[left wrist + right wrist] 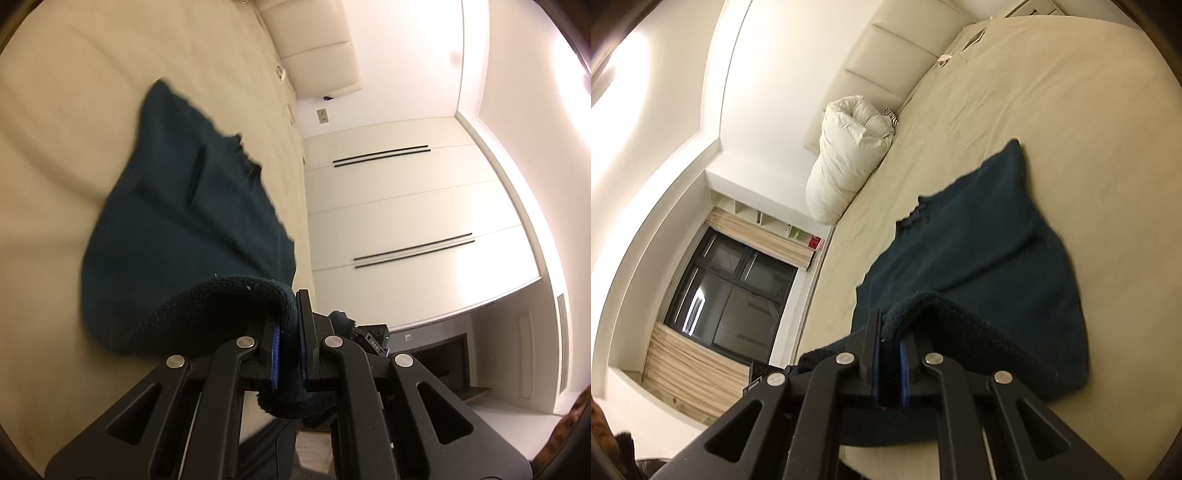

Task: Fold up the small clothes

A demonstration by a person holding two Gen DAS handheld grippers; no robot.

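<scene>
A dark teal garment (192, 229) lies partly on a cream bed (74, 110), with a pocket slit and a drawstring waist at its far end. My left gripper (290, 328) is shut on a thick hem of the garment and lifts that edge. In the right wrist view the same garment (979, 243) stretches away over the bed (1052, 92). My right gripper (892, 334) is shut on another part of the near hem, which curls up over its fingers.
A rolled white duvet (849, 155) sits at the head of the bed by a padded headboard (886, 48). A dark window (731, 291) is beyond the bed's edge. White wardrobe doors (406, 206) stand on the other side.
</scene>
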